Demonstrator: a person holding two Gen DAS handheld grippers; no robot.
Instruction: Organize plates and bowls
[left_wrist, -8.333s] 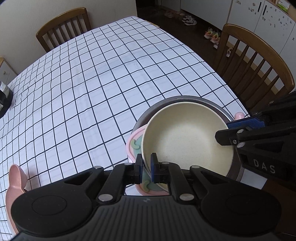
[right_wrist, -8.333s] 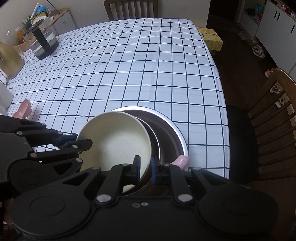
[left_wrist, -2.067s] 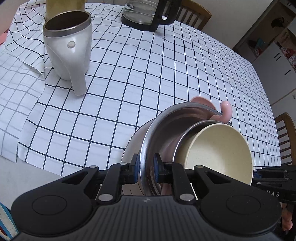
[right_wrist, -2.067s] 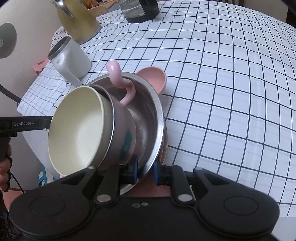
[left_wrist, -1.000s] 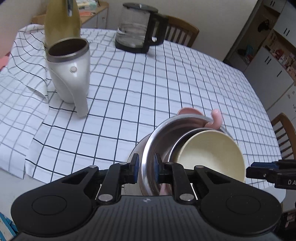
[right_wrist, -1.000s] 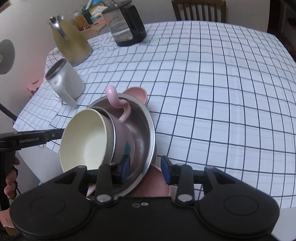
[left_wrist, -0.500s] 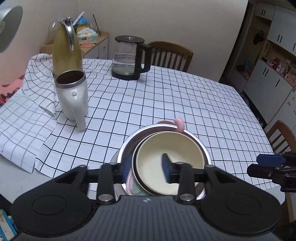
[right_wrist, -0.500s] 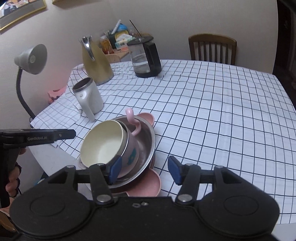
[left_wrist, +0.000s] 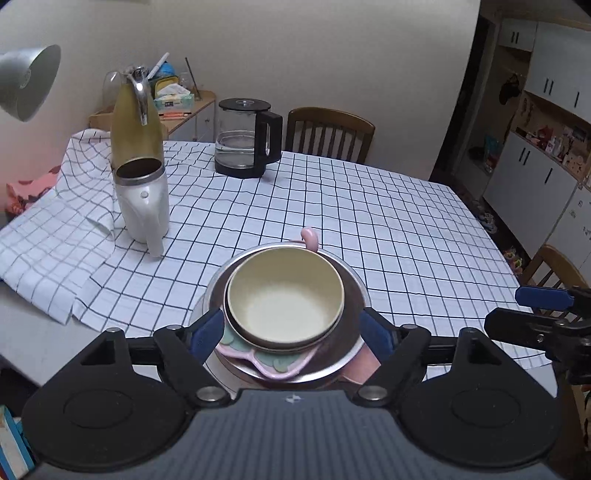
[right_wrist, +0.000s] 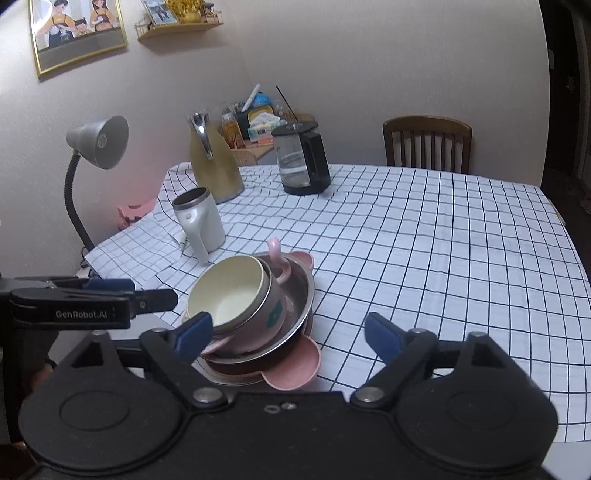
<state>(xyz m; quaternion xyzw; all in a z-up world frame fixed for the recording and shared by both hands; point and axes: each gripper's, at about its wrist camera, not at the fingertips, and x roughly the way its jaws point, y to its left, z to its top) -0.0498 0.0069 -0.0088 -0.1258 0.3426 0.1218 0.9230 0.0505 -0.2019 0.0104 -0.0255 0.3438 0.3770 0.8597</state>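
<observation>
- Your left gripper (left_wrist: 291, 334): jaws spread wide, holding nothing; the blue pads sit either side of the stack at lower centre of the left wrist view, apart from it.
- Your right gripper (right_wrist: 290, 334): jaws spread wide, holding nothing; also seen at the right edge of the left view.
- Cream bowl (left_wrist: 284, 299): topmost item, nested in the pink cup (right_wrist: 266, 314), lower centre of both views; it leans toward frame left in the right view.
- Pink cup: sits inside the steel bowl (right_wrist: 301, 295), handle curling up at the far side.
- Steel bowl: rests on the pink plate (right_wrist: 295, 369), near the table's near edge.
- Checked tablecloth (right_wrist: 424, 240): covers the table under the stack.
- White mug (left_wrist: 142, 199): left of centre, well apart from the stack.
- Yellow jug (left_wrist: 135, 125): just behind the mug.
- Glass kettle (left_wrist: 245, 138): upper centre.
- Desk lamp (right_wrist: 98, 142): upper left.
</observation>
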